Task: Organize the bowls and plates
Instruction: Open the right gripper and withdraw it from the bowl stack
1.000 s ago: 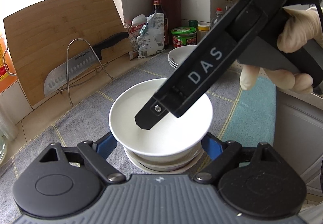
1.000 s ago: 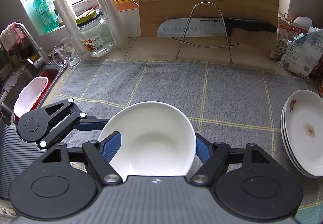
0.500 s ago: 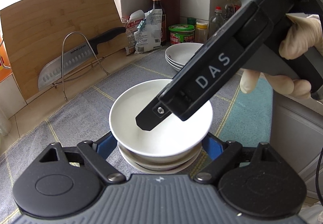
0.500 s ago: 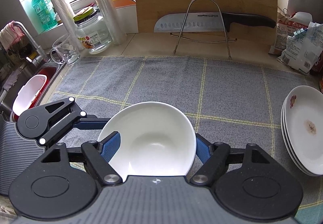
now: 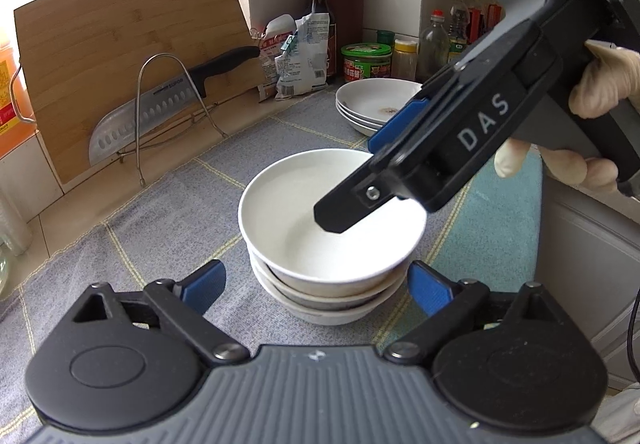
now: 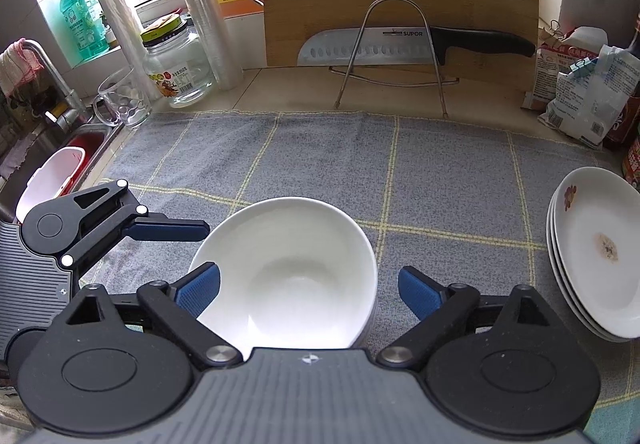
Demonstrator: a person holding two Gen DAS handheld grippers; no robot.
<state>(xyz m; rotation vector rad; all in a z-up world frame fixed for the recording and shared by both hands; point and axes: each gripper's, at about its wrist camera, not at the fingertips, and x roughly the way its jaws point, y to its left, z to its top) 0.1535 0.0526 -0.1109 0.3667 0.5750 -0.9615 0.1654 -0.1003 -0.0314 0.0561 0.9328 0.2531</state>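
Both grippers, left [image 5: 316, 286] and right [image 6: 308, 286], spread beside stacked bowls [image 5: 332, 228]; plates [image 6: 596, 252] near; sink [image 6: 84, 142] only in right view.

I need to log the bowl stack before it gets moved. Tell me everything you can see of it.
The bowl stack is three plain white bowls, glossy like glazed ceramic, nested upright with the top one empty and clean. It stands on the grey checked cloth, in front of the plate stack. The left hand-held gripper brackets it with open fingers apart from its sides. The right hand-held gripper is open; its black tip hangs over the top bowl's inside; contact is unclear.
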